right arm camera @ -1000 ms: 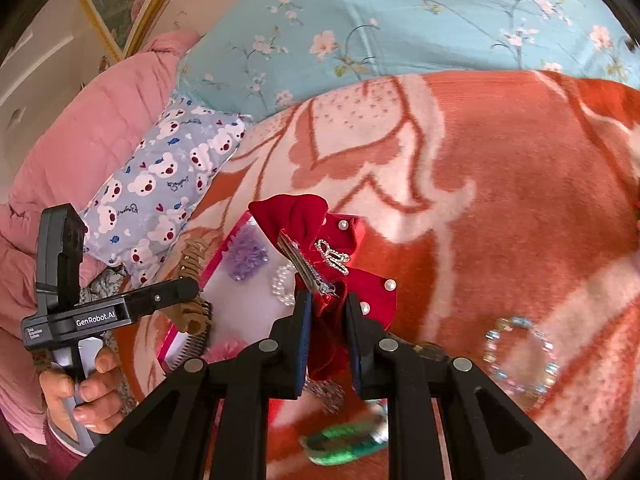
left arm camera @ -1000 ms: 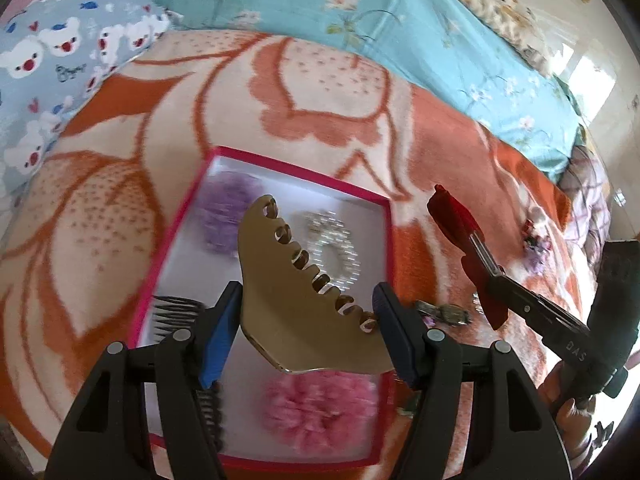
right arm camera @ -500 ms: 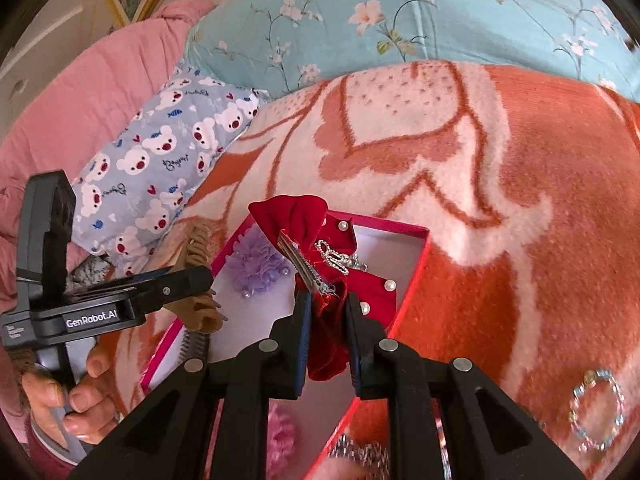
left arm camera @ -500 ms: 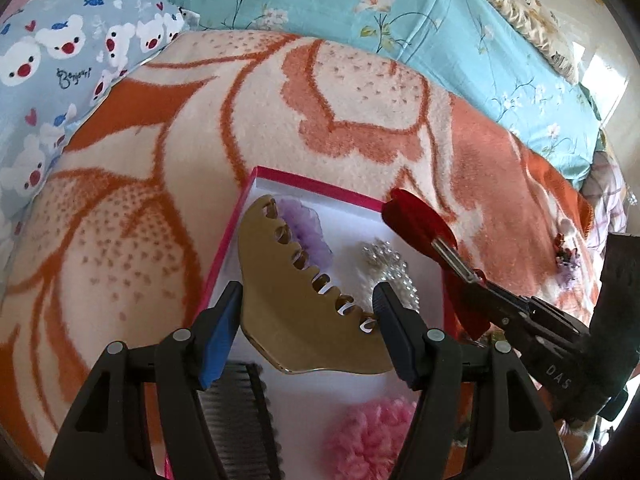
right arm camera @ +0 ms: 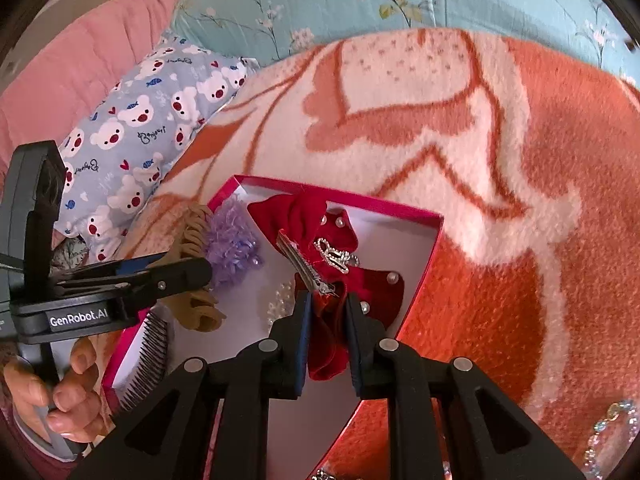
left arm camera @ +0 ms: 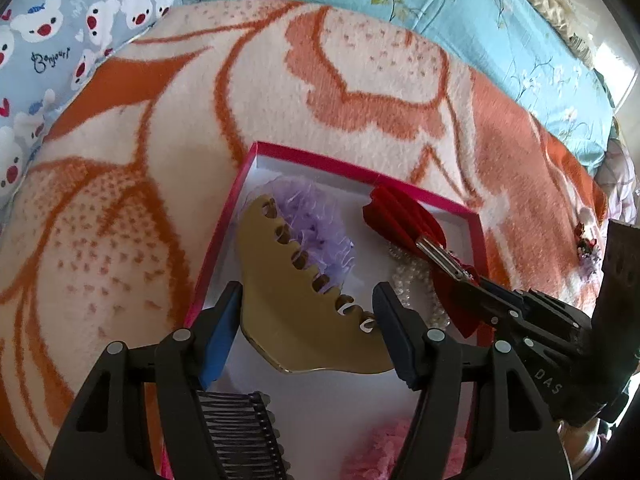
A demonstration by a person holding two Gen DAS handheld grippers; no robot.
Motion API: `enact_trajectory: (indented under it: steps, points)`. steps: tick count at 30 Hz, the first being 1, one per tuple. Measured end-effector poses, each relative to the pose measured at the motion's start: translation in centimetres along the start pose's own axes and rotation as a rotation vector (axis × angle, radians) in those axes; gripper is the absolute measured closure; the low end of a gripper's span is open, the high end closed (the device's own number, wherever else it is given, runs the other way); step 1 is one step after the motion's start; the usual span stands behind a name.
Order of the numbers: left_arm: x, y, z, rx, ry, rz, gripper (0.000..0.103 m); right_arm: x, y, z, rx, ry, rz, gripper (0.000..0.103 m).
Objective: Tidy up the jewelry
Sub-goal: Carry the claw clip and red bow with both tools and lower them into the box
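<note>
A pink-rimmed white box (left arm camera: 248, 168) (right arm camera: 434, 240) lies on the blanket. My left gripper (left arm camera: 306, 308) is shut on a tan claw hair clip (left arm camera: 296, 312) (right arm camera: 192, 276), held over the box's left part. My right gripper (right arm camera: 326, 308) is shut on a red velvet bow clip (right arm camera: 316, 216) (left arm camera: 404, 216) with pearls and a rhinestone charm, held over the box's middle. In the box lie a purple scrunchie (left arm camera: 316, 220) (right arm camera: 230, 244), a pearl bracelet (left arm camera: 416, 280) (right arm camera: 282, 300), a black comb (left arm camera: 240, 436) (right arm camera: 148, 360) and a pink scrunchie (left arm camera: 384, 452).
The box sits on an orange and cream blanket (left arm camera: 120, 240) (right arm camera: 540, 240). A bear-print pillow (left arm camera: 52, 48) (right arm camera: 140, 128) lies at the left, a blue floral quilt (left arm camera: 460, 12) behind. A beaded bracelet (right arm camera: 612, 436) and a small floral piece (left arm camera: 586, 244) lie on the blanket to the right.
Both grippers have moved down and closer over the box. The red bow has come from right of the box to above its inside. The tan clip stays held.
</note>
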State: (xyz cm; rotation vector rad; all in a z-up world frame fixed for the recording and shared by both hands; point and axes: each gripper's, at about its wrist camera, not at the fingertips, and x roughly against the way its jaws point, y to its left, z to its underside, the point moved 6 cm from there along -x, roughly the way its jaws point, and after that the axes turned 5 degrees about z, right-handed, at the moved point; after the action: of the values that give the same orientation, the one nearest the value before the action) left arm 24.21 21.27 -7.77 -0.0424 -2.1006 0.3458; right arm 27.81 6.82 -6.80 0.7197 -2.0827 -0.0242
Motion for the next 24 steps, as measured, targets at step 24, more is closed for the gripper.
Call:
enact_trajectory:
  steps: [24]
  points:
    - [-1.8,-0.4,0.4,-0.033,0.059,-0.065,0.035,3.1,0.0,0.2,-0.009,-0.027,-0.062,0.065]
